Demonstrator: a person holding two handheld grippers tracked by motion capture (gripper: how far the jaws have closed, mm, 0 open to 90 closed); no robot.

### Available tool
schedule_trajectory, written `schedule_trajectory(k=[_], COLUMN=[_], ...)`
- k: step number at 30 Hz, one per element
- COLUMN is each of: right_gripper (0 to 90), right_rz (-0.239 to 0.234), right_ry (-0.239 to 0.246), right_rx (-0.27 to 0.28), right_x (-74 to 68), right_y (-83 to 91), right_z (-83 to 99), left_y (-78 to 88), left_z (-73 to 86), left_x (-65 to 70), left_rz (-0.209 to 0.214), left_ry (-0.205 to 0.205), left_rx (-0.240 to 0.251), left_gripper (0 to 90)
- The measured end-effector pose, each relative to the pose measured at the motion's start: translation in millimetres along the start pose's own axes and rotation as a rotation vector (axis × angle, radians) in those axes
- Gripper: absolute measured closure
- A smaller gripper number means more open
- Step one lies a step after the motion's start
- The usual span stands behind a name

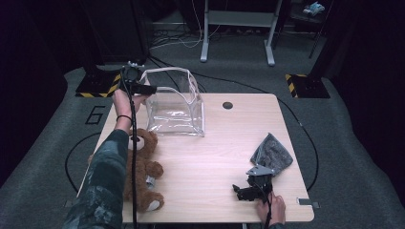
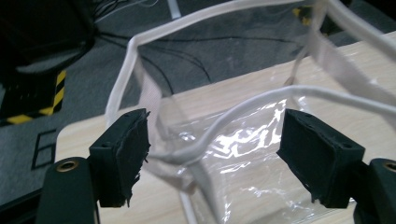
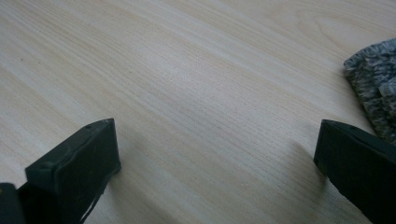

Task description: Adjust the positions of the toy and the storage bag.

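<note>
A clear plastic bag (image 1: 174, 107) with white trim stands open at the back left of the wooden table (image 1: 224, 148). My left gripper (image 1: 147, 88) is held at the bag's upper left rim. In the left gripper view its jaws stand apart, the gripper (image 2: 215, 140) is open, and the bag's white rim (image 2: 233, 114) runs between the pads without being pressed. A brown teddy bear (image 1: 143, 167) lies at the table's left front, partly under the forearm. My right gripper (image 1: 242, 192) rests near the front right, open (image 3: 215, 154) over bare wood. A grey cloth (image 1: 272, 152) (image 3: 376, 79) lies just beyond it.
A round cable hole (image 1: 227, 105) sits in the table's back middle. Beyond the table are a grey desk frame (image 1: 237, 28), floor cables and two yellow-black striped bases (image 1: 98, 86) (image 1: 305, 83). The table's right edge is close to the cloth.
</note>
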State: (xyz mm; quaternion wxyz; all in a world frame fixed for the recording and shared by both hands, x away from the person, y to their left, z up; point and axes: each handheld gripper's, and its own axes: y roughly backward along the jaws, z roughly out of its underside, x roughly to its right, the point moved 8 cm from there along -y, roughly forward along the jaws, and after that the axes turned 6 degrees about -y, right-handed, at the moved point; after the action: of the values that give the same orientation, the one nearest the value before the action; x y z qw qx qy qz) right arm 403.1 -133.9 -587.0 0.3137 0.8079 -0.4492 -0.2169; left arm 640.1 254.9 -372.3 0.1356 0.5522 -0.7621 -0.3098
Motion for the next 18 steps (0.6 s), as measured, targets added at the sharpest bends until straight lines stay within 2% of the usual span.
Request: schedule_trajectory(k=[2, 5, 9, 12, 13, 15, 18], right_gripper=[0.0, 0.0, 0.0, 0.0, 0.0, 0.0, 0.0], right_rz=[0.0, 0.0, 0.0, 0.0, 0.0, -0.001, -0.001], right_ry=[0.001, -0.003, 0.001, 0.001, -0.001, -0.002, -0.001], right_rx=[0.0, 0.0, -0.001, -0.001, -0.001, -0.001, -0.001], right_x=[0.1, -0.2, 0.0, 0.0, -0.1, -0.2, -0.2], right_y=[0.0, 0.0, 0.0, 0.1, 0.1, 0.1, 0.1], right_z=[0.0, 0.1, 0.1, 0.1, 0.2, 0.2, 0.2], left_y=[-1.7, -5.2, -11.8, -18.5, -20.5, -24.9, -29.8], left_z=[7.4, 15.6, 25.5, 32.7, 34.1, 38.6, 45.5], left_x=[-4.9, -7.7, -5.7, -2.5, -1.4, -0.6, 1.1], left_rz=[-0.004, 0.011, 0.047, 0.059, 0.058, 0.051, 0.05], left_ry=[0.011, 0.025, 0.019, 0.018, 0.026, 0.017, 0.018], left_rx=[-0.031, -0.051, -0.09, -0.125, -0.131, -0.156, -0.176], left_gripper=[23.3, 23.3, 25.7, 36.0, 39.4, 45.9, 61.5])
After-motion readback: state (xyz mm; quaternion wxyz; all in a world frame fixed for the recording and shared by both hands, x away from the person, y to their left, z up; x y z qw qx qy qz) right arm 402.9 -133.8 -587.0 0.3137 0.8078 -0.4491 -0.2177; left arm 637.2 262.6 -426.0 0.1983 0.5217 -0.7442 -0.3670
